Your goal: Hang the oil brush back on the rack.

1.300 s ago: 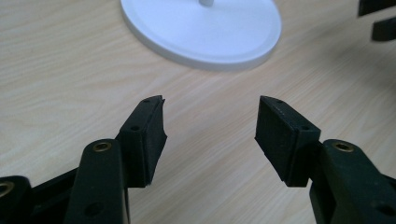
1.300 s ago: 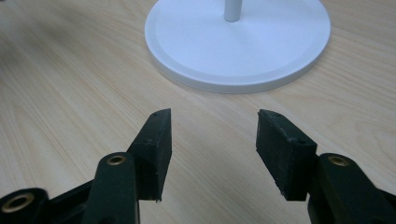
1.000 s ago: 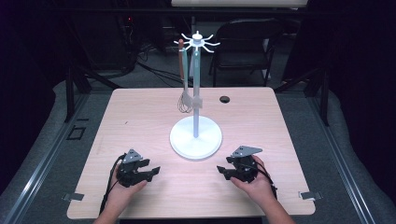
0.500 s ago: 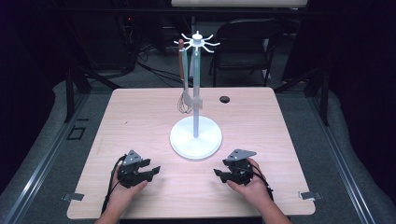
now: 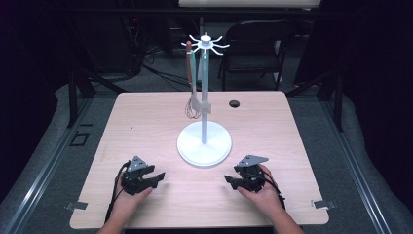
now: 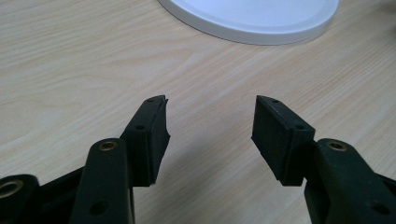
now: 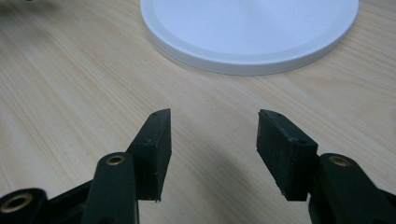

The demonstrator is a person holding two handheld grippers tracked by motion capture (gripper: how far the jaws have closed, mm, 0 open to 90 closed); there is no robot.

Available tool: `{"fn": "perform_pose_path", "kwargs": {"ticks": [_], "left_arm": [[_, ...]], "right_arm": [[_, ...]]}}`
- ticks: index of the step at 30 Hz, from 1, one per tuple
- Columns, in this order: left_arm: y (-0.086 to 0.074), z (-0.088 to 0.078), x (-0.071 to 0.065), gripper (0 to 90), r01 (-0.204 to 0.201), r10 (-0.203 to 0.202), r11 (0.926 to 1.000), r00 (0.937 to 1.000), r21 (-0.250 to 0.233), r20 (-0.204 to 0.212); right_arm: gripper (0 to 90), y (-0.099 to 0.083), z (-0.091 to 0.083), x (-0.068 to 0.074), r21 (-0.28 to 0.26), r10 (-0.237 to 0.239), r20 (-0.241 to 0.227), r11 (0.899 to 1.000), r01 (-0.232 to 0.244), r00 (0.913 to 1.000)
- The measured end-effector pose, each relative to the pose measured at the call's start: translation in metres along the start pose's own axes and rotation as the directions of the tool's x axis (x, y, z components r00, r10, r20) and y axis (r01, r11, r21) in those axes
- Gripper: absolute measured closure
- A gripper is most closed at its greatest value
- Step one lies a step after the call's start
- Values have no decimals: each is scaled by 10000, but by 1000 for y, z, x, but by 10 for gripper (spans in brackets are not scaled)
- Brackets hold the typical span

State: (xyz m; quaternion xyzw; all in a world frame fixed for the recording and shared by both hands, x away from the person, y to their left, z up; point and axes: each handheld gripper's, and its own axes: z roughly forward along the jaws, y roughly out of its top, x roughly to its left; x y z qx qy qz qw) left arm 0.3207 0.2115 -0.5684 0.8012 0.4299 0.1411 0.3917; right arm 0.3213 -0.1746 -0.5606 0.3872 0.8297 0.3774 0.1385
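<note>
A white utensil stand (image 5: 204, 122) rises from a round base (image 5: 204, 145) at the middle of the wooden table (image 5: 146, 122). A whisk with a brown handle (image 5: 191, 92) and a pale spatula (image 5: 202, 105) hang from its top hooks. My left gripper (image 5: 157, 178) rests on the table at the front left, open and holding nothing. At the front right my right gripper (image 5: 229, 181) lies open and empty too. Both point inward at the base. The base's rim (image 6: 252, 28) shows beyond the left gripper (image 6: 210, 123), and the same rim (image 7: 247, 51) lies ahead of the right gripper (image 7: 214, 135).
A small black round object (image 5: 234, 103) lies on the table behind the stand. A dark chair (image 5: 255, 44) stands beyond the far edge. Metal brackets (image 5: 78, 205) sit at the front corners. Bare wood lies on both sides of the base.
The right gripper has slid a little toward the front edge and lower on the table. The left gripper has barely moved.
</note>
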Motion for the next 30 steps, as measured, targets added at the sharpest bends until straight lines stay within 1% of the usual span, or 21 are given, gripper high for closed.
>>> {"fn": "perform_pose_path", "kwargs": {"ticks": [2,6,7,12,25,30], "left_arm": [[0,0,1,449,8,-8,10000,10000,13,-21],[-1,-1,3,448,186,-187,9998,9998,-38,-48],[-1,-1,4,448,220,-220,9998,9998,-14,24],[-1,-1,5,444,307,-307,9995,9995,-41,26],[-1,-2,7,429,384,-384,9993,9992,-27,-65],[0,-5,9,423,483,-484,9986,9988,-205,-68]], "right_arm": [[448,0,1,-1,-35,96,-5,9999,-96,10000],[439,-1,2,-1,-85,142,-1,9999,-142,9999],[437,-1,1,-2,-3,119,35,9999,-119,9999],[436,-1,2,-2,-60,204,64,9998,-204,9998],[433,-1,2,-3,-37,230,89,9997,-230,9997],[428,-1,1,-3,-30,219,82,9998,-219,9997]]}}
